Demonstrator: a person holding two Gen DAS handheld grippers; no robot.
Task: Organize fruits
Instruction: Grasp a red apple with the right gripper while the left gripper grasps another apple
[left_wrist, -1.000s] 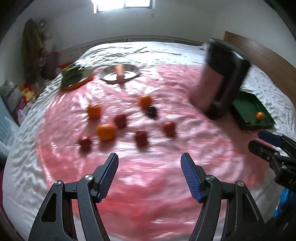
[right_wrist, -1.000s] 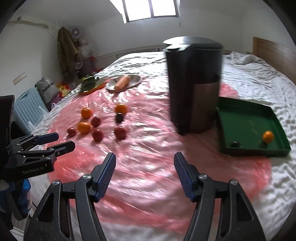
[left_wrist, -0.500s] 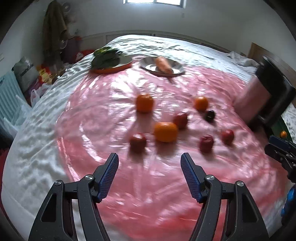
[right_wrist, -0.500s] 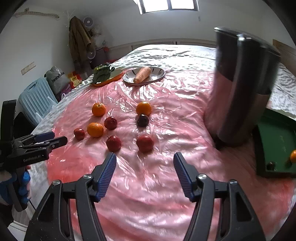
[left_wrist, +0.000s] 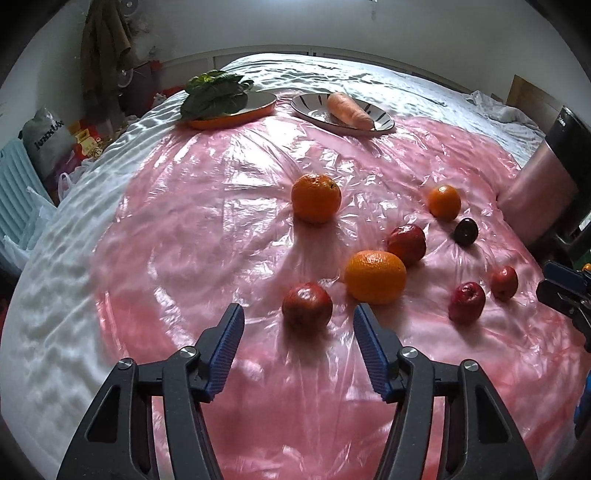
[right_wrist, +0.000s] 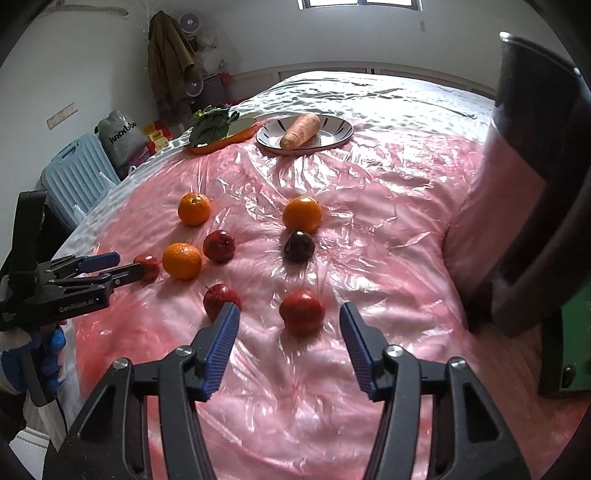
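Several fruits lie on a pink plastic sheet (left_wrist: 221, 221) over the bed: oranges (left_wrist: 316, 197) (left_wrist: 375, 275) (left_wrist: 444, 201), red apples (left_wrist: 406, 243) (left_wrist: 466, 301) and a dark plum (left_wrist: 466, 230). My left gripper (left_wrist: 297, 317) hangs low over the sheet, and its jaws are closing. The nearest red apple (left_wrist: 306, 304) sits at its fingertips, and the pads do not touch it. My right gripper (right_wrist: 289, 314) is open with another red apple (right_wrist: 301, 310) between its tips, also untouched. One more apple (right_wrist: 221, 299) lies beside its left finger.
At the far side, a carrot (left_wrist: 347, 109) lies on a striped plate (left_wrist: 306, 110) next to leafy greens (left_wrist: 214, 96) on an orange dish. A tall dark container (right_wrist: 535, 147) stands at the right, with a green tray (right_wrist: 576, 332) behind it. A blue suitcase (right_wrist: 74, 173) stands beside the bed.
Both grippers have swung left and come down toward the fruits, which now look much closer. The left jaws have narrowed. The dark container has slid to the right edge of both views.
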